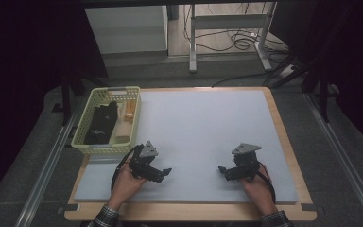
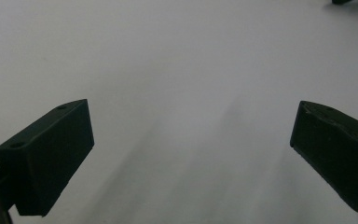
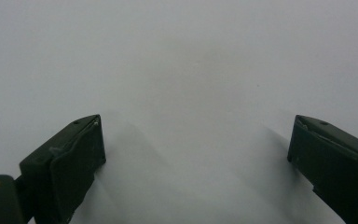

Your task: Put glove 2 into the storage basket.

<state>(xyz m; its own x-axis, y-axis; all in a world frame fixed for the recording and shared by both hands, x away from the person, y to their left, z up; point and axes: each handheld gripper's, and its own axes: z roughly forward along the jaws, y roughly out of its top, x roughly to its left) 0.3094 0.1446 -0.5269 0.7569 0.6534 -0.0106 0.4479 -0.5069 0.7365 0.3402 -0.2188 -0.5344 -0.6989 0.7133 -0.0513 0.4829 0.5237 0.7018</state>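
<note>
A person's two hands rest on a pale grey mat (image 1: 203,127) near its front edge, each holding a black gripper. My left gripper (image 1: 166,173) sits at the front left and points right toward the middle. My right gripper (image 1: 223,171) sits at the front right and points left toward it. In the left gripper view the left gripper (image 2: 191,140) stands open with bare mat between its jaws. In the right gripper view the right gripper (image 3: 196,149) is likewise open over bare mat. A yellow-green basket (image 1: 86,127) stands at the mat's left edge, just behind the left hand.
The basket holds black cloth items (image 1: 101,122) and tan or orange pieces (image 1: 128,113). The mat lies on a wooden tabletop (image 1: 288,142). Beyond the table are a metal frame leg (image 1: 193,42) and cables (image 1: 238,40) on the floor. Dark curtains flank both sides.
</note>
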